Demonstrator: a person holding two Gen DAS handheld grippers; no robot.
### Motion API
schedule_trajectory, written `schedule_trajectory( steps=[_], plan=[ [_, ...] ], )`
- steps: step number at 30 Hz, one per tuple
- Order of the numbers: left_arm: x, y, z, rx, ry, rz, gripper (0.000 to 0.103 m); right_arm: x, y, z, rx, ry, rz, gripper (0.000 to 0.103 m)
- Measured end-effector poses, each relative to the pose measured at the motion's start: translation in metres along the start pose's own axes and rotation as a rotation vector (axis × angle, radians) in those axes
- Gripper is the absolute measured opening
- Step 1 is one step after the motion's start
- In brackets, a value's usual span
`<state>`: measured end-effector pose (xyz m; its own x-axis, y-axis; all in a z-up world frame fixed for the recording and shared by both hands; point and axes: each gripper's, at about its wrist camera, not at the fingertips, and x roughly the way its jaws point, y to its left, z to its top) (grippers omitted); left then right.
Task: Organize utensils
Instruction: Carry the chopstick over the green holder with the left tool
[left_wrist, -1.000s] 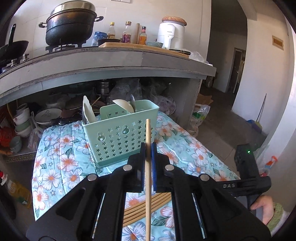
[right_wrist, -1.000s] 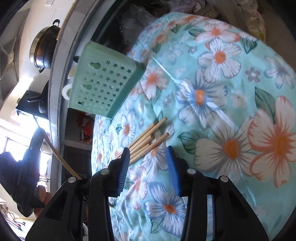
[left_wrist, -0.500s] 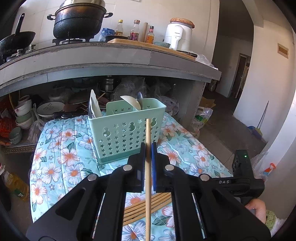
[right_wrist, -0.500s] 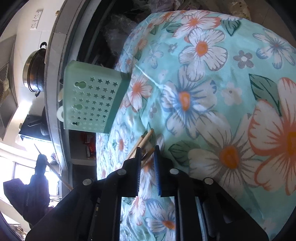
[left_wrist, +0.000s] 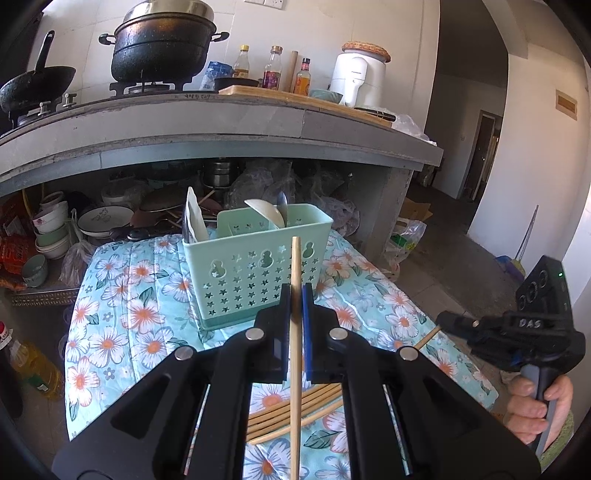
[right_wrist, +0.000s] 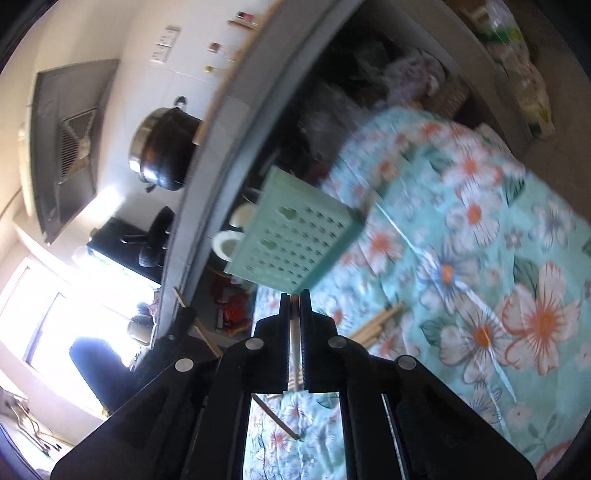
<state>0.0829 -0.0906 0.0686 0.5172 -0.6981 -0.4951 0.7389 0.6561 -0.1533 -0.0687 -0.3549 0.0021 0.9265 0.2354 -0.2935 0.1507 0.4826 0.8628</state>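
- Between the left gripper's (left_wrist: 295, 295) fingers, one chopstick (left_wrist: 295, 354) is being squeezed tight, pointing to 12 o'clock at the green basket (left_wrist: 258, 266).
- Right gripper (right_wrist: 294, 300) fingers have just been closing and are pinching another chopstick (right_wrist: 294, 328).
- More chopsticks (left_wrist: 295, 413) are lying on the flowery cloth (left_wrist: 122, 317).

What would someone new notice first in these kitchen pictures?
Probably the single wooden chopstick standing upright, pinched in the left hand-held gripper. Just behind it a mint green utensil basket stands on the floral tablecloth. A big black pot sits on the stove above.
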Motion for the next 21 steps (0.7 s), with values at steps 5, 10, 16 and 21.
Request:
schedule_trajectory(
  steps=[5,10,16,21],
  plan=[
    [-0.017,0.005,0.017,-0.03,-0.045,-0.029,0.005,-0.021,0.016,0.016,-0.052,-0.061,0.028,0.005],
    [-0.03,0.007,0.047,-0.032,-0.126,-0.045,0.005,-0.042,0.017,0.034,-0.061,-0.115,0.036,0.005],
    [-0.041,0.015,0.101,-0.063,-0.316,-0.021,0.005,-0.049,0.011,0.047,-0.045,-0.139,0.04,0.005],
    [-0.03,0.03,0.141,-0.112,-0.439,0.064,0.005,-0.049,0.007,0.049,-0.036,-0.138,0.038,0.005]
  ],
)
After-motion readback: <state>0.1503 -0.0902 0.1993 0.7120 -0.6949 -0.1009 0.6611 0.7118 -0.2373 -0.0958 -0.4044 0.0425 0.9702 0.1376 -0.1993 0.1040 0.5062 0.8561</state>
